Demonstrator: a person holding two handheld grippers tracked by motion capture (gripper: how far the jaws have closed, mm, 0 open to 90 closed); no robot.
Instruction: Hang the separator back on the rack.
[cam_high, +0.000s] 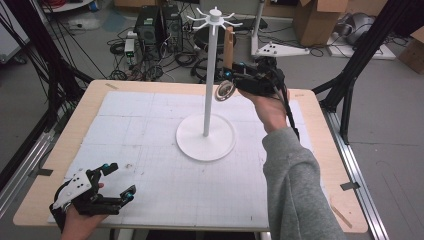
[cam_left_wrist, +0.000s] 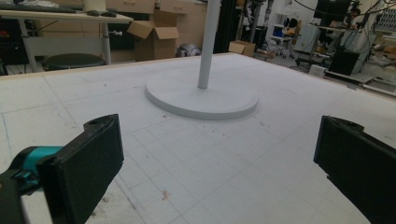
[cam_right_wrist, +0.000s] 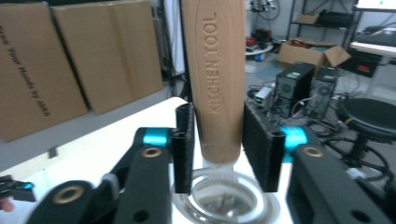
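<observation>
Kitchen tool (cam_right_wrist: 218, 79) between right tongs (cam_right_wrist: 219, 144) (upright)

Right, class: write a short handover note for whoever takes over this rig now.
Left tongs: open, empty, at the table's near left corner.
Right tongs: shut on the kitchen tool's wooden handle, upright beside the stand, ring end down.
Done: tool raised towards the hooks.
Left: probably hang it; whether it already catches a hook I cannot tell.

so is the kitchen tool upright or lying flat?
Upright: the kitchen tool has its wooden handle pointing up between the right claw pads, with its metal ring end down.
</observation>
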